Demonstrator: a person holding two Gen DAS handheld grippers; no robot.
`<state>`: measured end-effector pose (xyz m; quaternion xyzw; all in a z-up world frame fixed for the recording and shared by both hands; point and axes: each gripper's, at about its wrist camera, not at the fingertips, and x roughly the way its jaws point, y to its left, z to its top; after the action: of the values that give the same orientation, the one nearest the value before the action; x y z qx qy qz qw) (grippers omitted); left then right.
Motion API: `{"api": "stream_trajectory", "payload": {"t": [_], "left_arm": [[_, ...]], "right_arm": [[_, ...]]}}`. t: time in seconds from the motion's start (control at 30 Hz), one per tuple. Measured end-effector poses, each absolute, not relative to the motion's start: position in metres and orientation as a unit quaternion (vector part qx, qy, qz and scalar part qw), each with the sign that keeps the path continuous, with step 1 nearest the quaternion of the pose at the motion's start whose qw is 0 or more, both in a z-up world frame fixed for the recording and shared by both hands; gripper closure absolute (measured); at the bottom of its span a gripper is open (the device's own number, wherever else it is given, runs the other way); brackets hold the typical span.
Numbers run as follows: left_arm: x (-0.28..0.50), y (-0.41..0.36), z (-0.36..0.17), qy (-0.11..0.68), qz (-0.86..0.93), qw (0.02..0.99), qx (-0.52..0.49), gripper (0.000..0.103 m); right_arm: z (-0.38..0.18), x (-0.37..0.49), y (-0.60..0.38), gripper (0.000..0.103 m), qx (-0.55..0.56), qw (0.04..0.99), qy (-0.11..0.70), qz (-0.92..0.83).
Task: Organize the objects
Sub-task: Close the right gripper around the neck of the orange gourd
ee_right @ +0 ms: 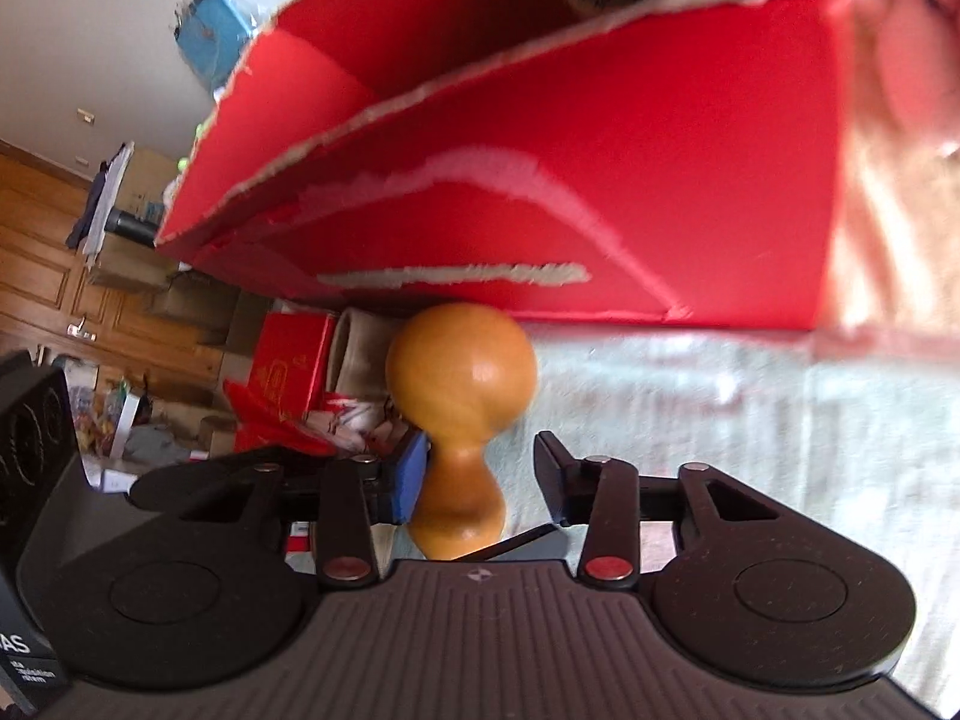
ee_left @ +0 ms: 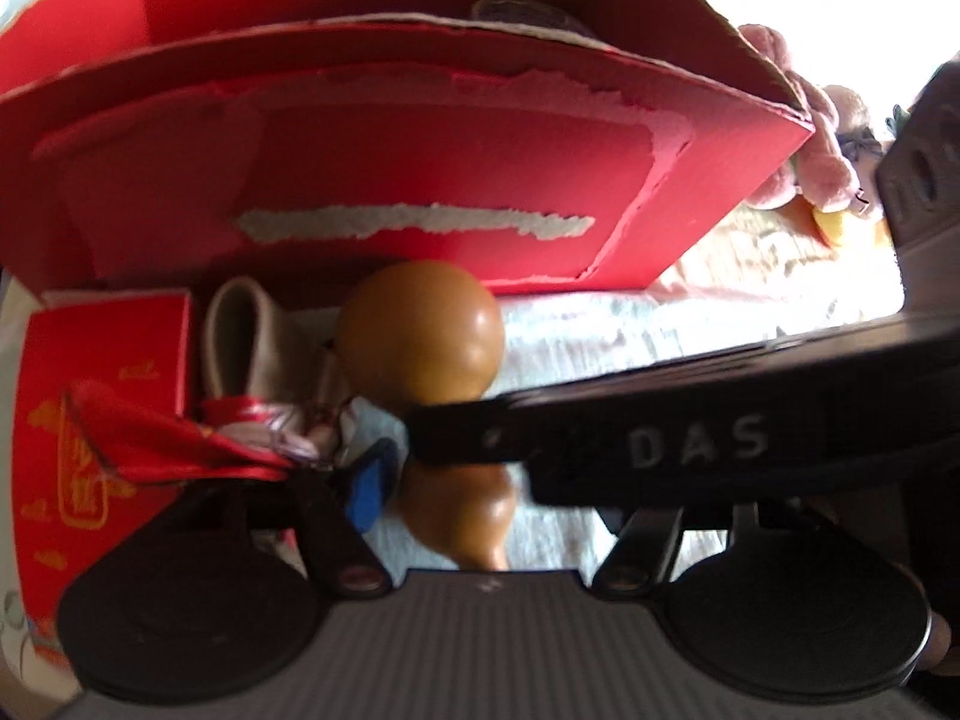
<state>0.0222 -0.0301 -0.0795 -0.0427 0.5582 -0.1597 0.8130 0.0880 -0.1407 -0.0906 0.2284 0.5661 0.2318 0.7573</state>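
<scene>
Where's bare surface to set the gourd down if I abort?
Free: the pale cloth right of the gourd, bordered behind by the big red box. Crowded: left of the gourd, where a beige roll, small red box and red wrapping sit packed together.

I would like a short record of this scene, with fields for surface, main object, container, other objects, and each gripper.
surface: pale cloth
main object: brown gourd, lying on the cloth in front of the box
container: large red box, open at the top, edges torn
other objects: small red box; pink plush toy to the right of the large box
left gripper: a red wrapper at its left finger; grip unclear
right gripper: jaws around the gourd's neck, right finger apart from it
</scene>
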Motion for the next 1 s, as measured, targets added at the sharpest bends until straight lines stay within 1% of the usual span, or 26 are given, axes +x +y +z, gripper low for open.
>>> {"api": "stream_trajectory", "payload": {"t": [0.27,0.5,0.53,0.57,0.6,0.67,1.0], "left_arm": [[0.032,-0.036,-0.082,0.553,-0.156,0.818,-0.015,0.036],[0.033,-0.035,-0.082,0.555,-0.144,0.820,-0.006,0.040],[0.034,-0.037,-0.083,0.554,-0.143,0.820,-0.005,0.042],[0.034,-0.039,-0.083,0.554,-0.143,0.820,-0.004,0.043],[0.034,-0.041,-0.083,0.554,-0.144,0.820,-0.002,0.046],[0.033,-0.044,-0.083,0.554,-0.148,0.819,-0.003,0.047],[0.022,-0.084,-0.065,0.533,-0.206,0.821,0.006,0.049]], "right_arm": [[-0.100,0.094,-0.143,0.062,0.248,0.734,0.580,0.252],[-0.102,0.092,-0.146,0.061,0.250,0.730,0.576,0.270],[-0.103,0.091,-0.148,0.061,0.253,0.728,0.576,0.271],[-0.103,0.090,-0.150,0.067,0.256,0.727,0.576,0.273],[-0.104,0.089,-0.154,0.070,0.261,0.725,0.574,0.276],[-0.105,0.087,-0.159,0.074,0.269,0.722,0.572,0.280],[-0.096,0.061,-0.209,0.073,0.291,0.741,0.544,0.267]]}}
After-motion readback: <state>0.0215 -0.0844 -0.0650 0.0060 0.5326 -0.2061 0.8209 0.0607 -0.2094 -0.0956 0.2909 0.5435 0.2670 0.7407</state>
